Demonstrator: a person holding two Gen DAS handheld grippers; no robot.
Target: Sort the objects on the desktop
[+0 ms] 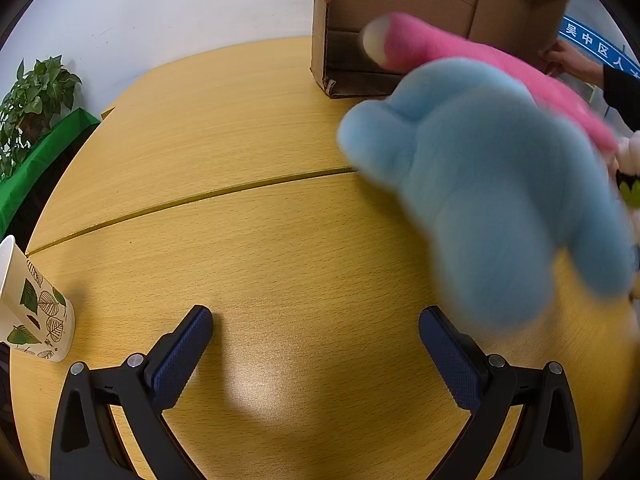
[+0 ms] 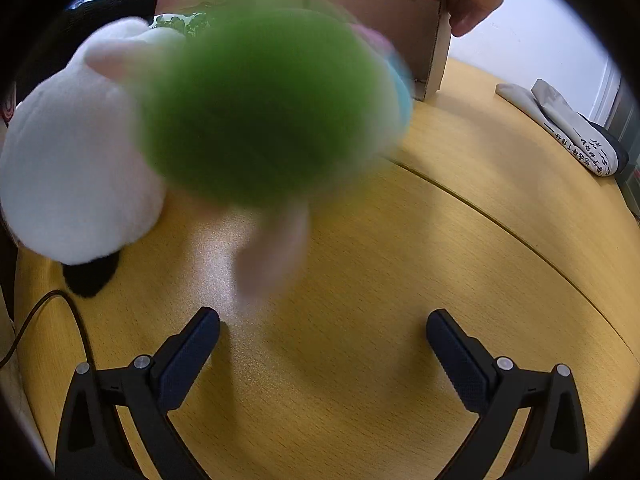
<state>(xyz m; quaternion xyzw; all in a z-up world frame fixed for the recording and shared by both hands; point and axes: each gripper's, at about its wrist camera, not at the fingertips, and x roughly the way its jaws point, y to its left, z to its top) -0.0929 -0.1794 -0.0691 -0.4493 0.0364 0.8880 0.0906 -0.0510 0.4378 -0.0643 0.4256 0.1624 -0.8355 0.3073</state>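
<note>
A pale white wall (image 1: 160,12) backs a yellow wood-grain tabletop (image 1: 248,240) with a curved seam running across it. At its far edge stands a cardboard box (image 1: 400,24) tipped on its side, a person's hand (image 2: 472,4) gripping its edge. Soft toys lie blurred near the box: a blue one (image 1: 492,184) against a pink one (image 1: 460,52), a green one (image 2: 260,108) beside a white one (image 2: 76,160). A potted plant (image 1: 36,96) stands far left, a leaf-print paper cup (image 1: 32,308) nearer. The left tool (image 1: 316,320) and right tool (image 2: 323,324) both gape wide, holding nothing.
</note>
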